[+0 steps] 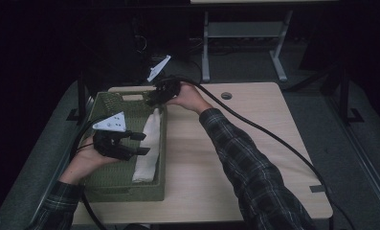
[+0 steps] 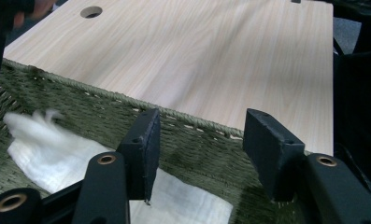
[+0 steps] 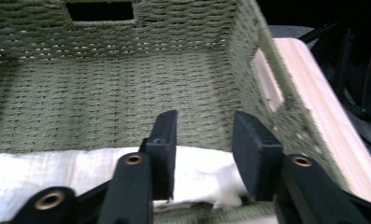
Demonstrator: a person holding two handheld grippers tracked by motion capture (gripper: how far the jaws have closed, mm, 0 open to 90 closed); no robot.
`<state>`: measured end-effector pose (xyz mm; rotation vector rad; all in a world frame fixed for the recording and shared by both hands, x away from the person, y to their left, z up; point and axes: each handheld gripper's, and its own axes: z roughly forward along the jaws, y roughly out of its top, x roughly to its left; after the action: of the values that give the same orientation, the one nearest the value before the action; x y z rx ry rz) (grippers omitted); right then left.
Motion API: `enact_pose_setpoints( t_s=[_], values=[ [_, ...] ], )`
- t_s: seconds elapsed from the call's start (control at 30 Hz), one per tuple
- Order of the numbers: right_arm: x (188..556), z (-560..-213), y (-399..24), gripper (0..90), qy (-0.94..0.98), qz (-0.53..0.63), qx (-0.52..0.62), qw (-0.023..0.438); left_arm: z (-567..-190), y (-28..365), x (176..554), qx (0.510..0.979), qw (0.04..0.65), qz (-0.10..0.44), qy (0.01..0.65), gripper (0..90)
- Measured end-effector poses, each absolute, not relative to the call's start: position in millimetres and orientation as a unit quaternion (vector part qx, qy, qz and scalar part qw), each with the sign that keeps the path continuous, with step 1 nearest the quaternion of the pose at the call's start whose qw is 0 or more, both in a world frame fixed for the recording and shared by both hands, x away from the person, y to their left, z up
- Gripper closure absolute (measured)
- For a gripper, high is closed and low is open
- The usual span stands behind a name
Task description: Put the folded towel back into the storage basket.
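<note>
A green woven basket [image 1: 125, 194] stands on the left part of the wooden table [image 1: 235, 143]. Inside it a folded white cloth [image 1: 149, 148] lies along the right wall. My left gripper [image 1: 143, 143] hovers over the basket's middle, jaws pointing right at the cloth and open. In the left gripper view the cloth [image 2: 57, 154] lies below the parted jaws of that gripper [image 2: 199, 149], with the basket wall [image 2: 80, 100] behind. My right gripper [image 1: 150, 101] is at the basket's far right corner. Its jaws [image 3: 204, 144] stand open just above the cloth's end [image 3: 47, 172], nothing pressed between them.
The basket wall has handle cut-outs [image 3: 99, 10]. A cable hole [image 1: 226, 95] sits in the table's far side. A thick black cable [image 1: 273, 139] trails across the tabletop from the right gripper. A desk frame [image 1: 245, 38] stands beyond the table.
</note>
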<state>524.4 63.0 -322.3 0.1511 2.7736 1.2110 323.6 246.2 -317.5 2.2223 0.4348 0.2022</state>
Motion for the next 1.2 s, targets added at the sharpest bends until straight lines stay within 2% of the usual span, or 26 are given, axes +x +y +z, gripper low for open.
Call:
enact_pose_setpoints(
  t_s=[0.3, 0.63, 1.2],
  values=[
    [516.4, -306.3, 15.3, 47.1, 0.901, 0.424, 0.07, 0.06, -309.3, 218.3, 333.5, 0.875, 0.437, 0.085, 0.189, 35.2],
    [505.1, -309.8, -42.1, 41.1, 0.897, 0.43, 0.091, 0.058, -306.9, 174.6, 339.6, 0.877, 0.431, 0.087, 0.192, 28.7],
    [478.9, -322.2, -125.8, 31.5, 0.887, 0.439, 0.117, 0.077, -318.1, 116.0, 341.3, 0.871, 0.442, 0.09, 0.196, 23.5]
  ],
)
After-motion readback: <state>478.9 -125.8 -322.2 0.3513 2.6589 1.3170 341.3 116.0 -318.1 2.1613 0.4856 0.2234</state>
